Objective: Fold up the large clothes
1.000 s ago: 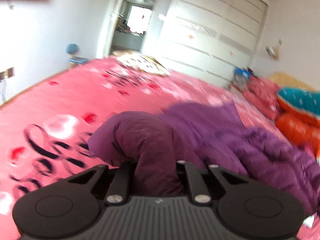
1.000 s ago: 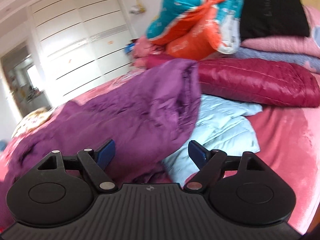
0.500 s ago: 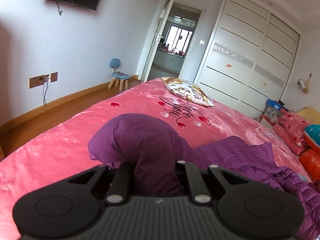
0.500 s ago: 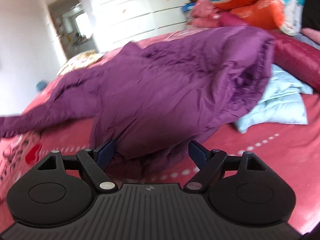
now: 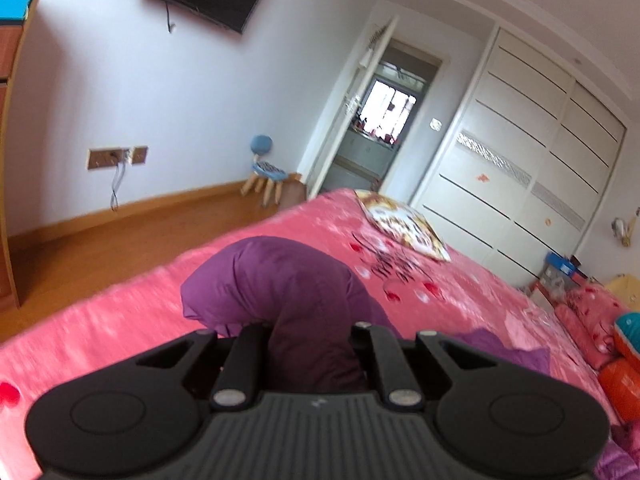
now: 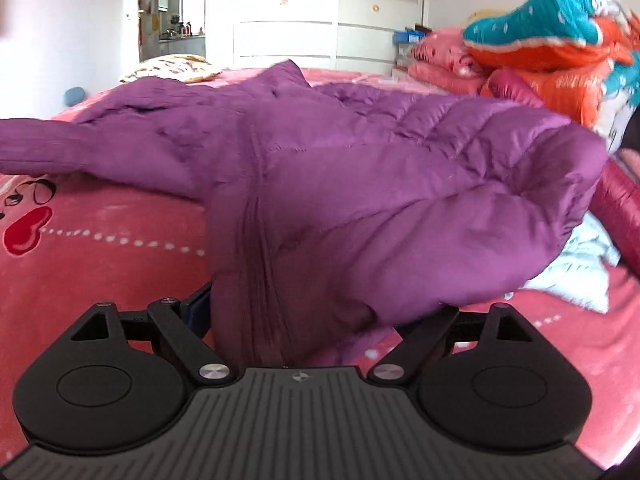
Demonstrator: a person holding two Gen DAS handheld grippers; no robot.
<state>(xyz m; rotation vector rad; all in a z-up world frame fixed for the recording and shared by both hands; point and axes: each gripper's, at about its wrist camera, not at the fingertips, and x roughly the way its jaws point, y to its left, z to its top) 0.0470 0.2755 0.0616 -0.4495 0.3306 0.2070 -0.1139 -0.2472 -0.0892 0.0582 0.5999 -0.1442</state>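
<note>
A purple puffer jacket [image 6: 360, 184] fills mid-frame over a pink bedspread [image 6: 100, 264], the left gripper [image 5: 312, 344] clamping its sleeve [image 5: 280, 280], the right gripper [image 6: 320, 312] spread wide around its bulk.

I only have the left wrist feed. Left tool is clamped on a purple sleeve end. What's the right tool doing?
Observer: The right tool sits wide open around the purple jacket's body, fabric bunched between its fingers, not pinched.
Operator: Is the jacket spread flat?
Observer: No. It's crumpled on the pink bedspread, one sleeve stretched out to the left.
Operator: Anything underneath it?
Observer: Its right edge overlaps a light blue garment; a dark red jacket lies just beyond that.
</note>
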